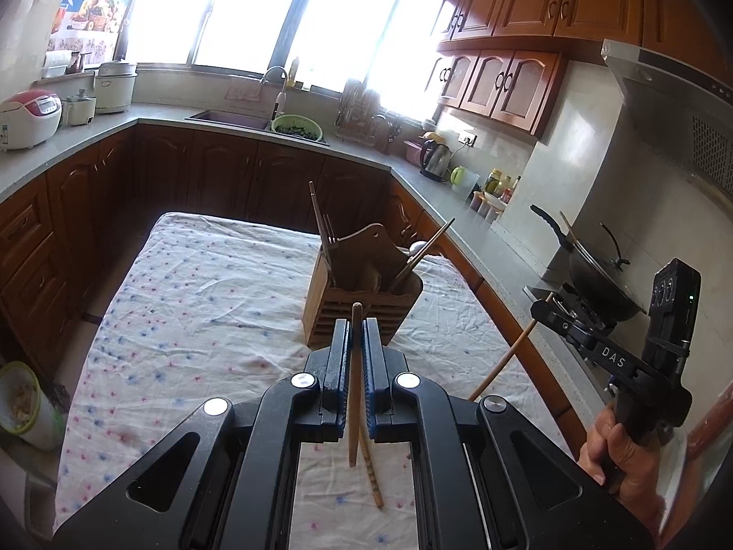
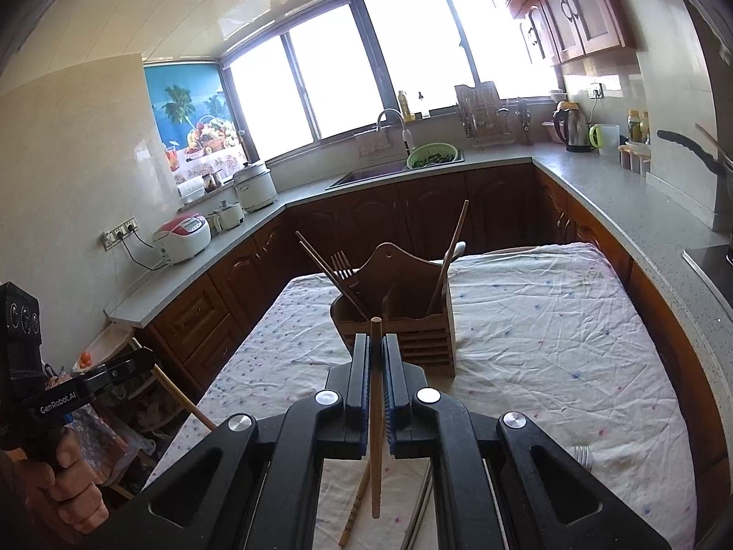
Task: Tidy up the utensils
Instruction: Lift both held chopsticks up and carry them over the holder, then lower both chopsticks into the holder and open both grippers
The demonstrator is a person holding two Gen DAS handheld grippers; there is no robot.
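A wooden utensil holder (image 1: 362, 295) (image 2: 403, 321) stands on the cloth-covered table, with chopsticks, a fork (image 2: 342, 266) and a spoon in it. My left gripper (image 1: 356, 334) is shut on a wooden chopstick (image 1: 354, 394) and holds it above the cloth, just in front of the holder. My right gripper (image 2: 376, 348) is shut on another wooden chopstick (image 2: 375, 435), also in front of the holder. In the left wrist view the right gripper (image 1: 543, 309) shows at the right with its chopstick (image 1: 508, 357). A loose chopstick (image 1: 371, 476) (image 2: 355, 508) lies on the cloth under the grippers.
The table has a white dotted cloth (image 1: 192, 302) (image 2: 549, 321). More utensils lie near the front edge (image 2: 419, 518), with a white object (image 2: 582, 456) beside them. Counters run around the table, with a sink (image 2: 380, 174), kettle (image 2: 572, 130), rice cooker (image 2: 183, 236) and wok (image 1: 595, 270).
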